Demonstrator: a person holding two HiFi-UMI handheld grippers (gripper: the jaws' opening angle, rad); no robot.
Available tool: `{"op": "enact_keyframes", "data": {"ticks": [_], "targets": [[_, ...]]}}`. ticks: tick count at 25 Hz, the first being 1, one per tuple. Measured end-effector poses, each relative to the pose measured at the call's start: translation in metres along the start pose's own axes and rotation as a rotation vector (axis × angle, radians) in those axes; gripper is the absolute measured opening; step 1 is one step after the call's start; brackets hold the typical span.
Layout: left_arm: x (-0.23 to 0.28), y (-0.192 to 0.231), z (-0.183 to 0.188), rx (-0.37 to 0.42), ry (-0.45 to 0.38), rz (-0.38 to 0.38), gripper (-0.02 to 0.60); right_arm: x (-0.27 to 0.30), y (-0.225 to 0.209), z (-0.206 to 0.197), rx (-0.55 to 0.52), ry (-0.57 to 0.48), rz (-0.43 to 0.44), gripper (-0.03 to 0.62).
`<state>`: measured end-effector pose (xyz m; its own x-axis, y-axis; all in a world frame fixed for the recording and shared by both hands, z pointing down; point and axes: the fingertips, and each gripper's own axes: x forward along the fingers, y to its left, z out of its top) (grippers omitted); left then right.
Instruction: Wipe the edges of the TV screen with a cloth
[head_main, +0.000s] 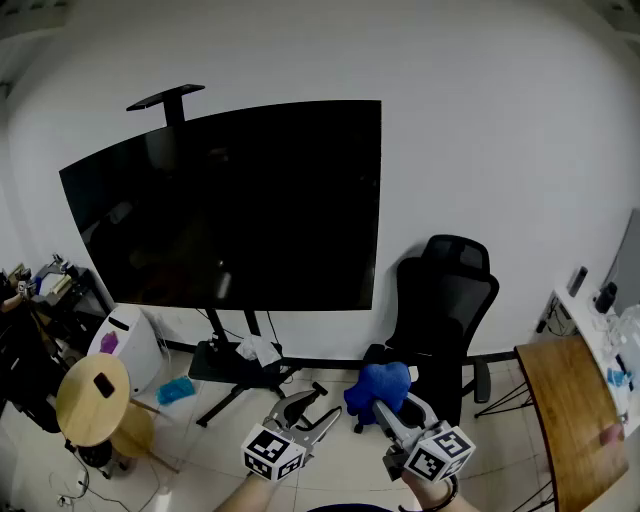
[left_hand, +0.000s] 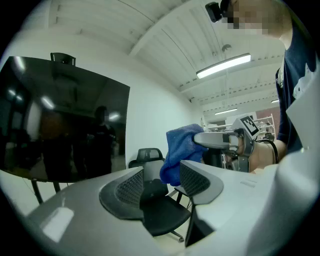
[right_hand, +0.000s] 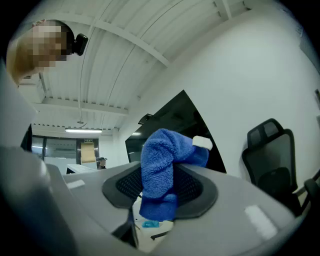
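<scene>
Your right gripper (right_hand: 160, 186): ribbed black pads clamped on a plush blue terry cloth (right_hand: 159, 157), bunched and drooping, well apart from the TV (head_main: 230, 200), a flat glossy black panel on a stand. Your left gripper (left_hand: 160, 184): jaws partly apart, holding nothing.

We stand in an office. We see a stand-mounted TV screen (head_main: 230, 205), a black office chair (head_main: 445, 300) and ceiling strip lights (left_hand: 223, 65).

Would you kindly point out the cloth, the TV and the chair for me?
cloth (right_hand: 157, 160): right gripper view, on its thick middle fold.
TV (head_main: 230, 200): head view, on the centre of the dark screen.
chair (head_main: 446, 300): head view, on its backrest.
</scene>
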<state>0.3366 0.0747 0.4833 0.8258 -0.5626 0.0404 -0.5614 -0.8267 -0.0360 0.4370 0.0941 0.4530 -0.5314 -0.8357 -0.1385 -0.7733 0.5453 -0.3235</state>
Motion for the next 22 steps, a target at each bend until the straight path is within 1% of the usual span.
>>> {"op": "enact_keyframes", "data": {"ticks": [5, 10, 13, 19, 22], "targets": [[0.019, -0.004, 0.007, 0.026, -0.004, 0.014, 0.213, -0.004, -0.018, 0.010, -0.009, -0.005, 0.022, 0.172], [0.028, 0.008, 0.022, 0.061, -0.022, 0.020, 0.213, 0.012, -0.028, 0.023, -0.038, -0.017, 0.033, 0.172], [0.033, 0.026, 0.032, 0.086, -0.037, 0.016, 0.213, 0.030, -0.035, 0.038, -0.074, -0.043, 0.025, 0.172], [0.038, 0.072, 0.065, 0.149, -0.080, -0.023, 0.213, 0.074, -0.043, 0.071, -0.153, -0.100, -0.005, 0.172], [0.042, 0.093, 0.080, 0.181, -0.102, -0.041, 0.213, 0.094, -0.049, 0.094, -0.170, -0.139, -0.015, 0.170]]}}
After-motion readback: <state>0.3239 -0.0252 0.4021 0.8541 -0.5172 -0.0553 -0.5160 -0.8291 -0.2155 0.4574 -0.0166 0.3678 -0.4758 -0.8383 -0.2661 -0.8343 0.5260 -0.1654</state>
